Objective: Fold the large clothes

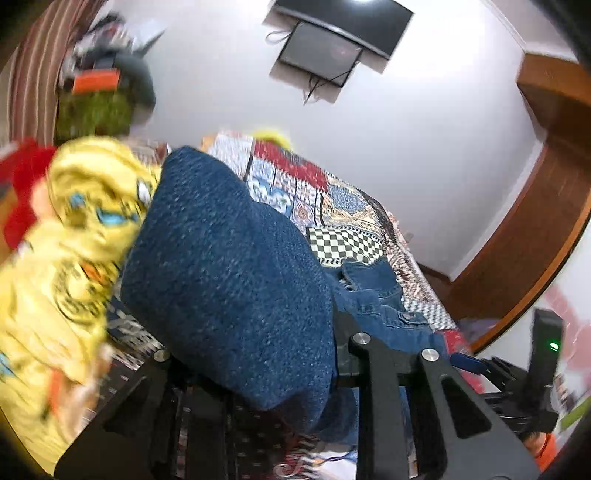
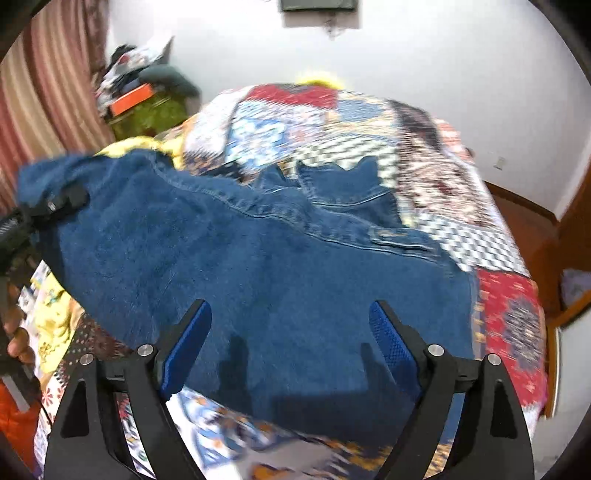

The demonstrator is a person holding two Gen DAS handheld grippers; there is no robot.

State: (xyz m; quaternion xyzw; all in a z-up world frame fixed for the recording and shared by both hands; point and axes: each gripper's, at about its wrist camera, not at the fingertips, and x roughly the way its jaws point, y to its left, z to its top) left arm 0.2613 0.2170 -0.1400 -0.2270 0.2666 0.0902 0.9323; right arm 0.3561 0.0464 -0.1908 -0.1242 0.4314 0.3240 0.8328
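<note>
A blue denim jacket (image 2: 280,266) lies on a patchwork bedspread (image 2: 509,317). My left gripper (image 2: 55,206) is shut on the jacket's left edge and holds it lifted; in the left wrist view the raised denim (image 1: 229,273) drapes over its fingers and hides the tips. My right gripper (image 2: 290,347) is open and empty, with its blue-padded fingers (image 2: 391,343) just above the near part of the jacket.
Crumpled yellow printed clothes (image 1: 66,229) and a red garment (image 1: 22,173) lie left of the jacket. A cluttered green-covered stand (image 2: 147,110) sits by the striped curtain. A wall TV (image 1: 343,33) and wooden door frame (image 1: 535,206) are beyond the bed.
</note>
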